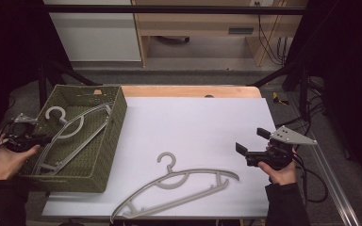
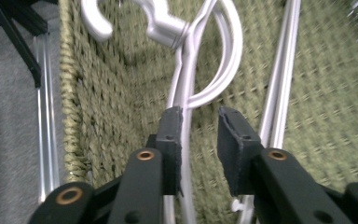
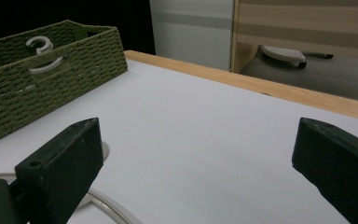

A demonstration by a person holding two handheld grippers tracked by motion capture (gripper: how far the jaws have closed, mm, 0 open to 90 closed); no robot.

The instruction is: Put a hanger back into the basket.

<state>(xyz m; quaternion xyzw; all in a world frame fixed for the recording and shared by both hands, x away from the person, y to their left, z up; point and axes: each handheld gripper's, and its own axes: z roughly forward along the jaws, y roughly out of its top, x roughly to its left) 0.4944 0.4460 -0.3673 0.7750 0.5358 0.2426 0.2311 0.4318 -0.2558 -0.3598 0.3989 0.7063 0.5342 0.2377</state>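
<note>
Hanger (image 1: 70, 132), pale grey plastic with curled hook, lies tilted in basket (image 1: 111, 141).

I count two grey hangers: one hanger in the basket (image 1: 70, 129) and one hanger on the table (image 1: 179, 186). There is one green woven basket (image 1: 104, 155) (the single container I can see), one white table (image 1: 198, 122), and two grippers: my left gripper (image 1: 37, 140) and my right gripper (image 1: 252, 141).
</note>
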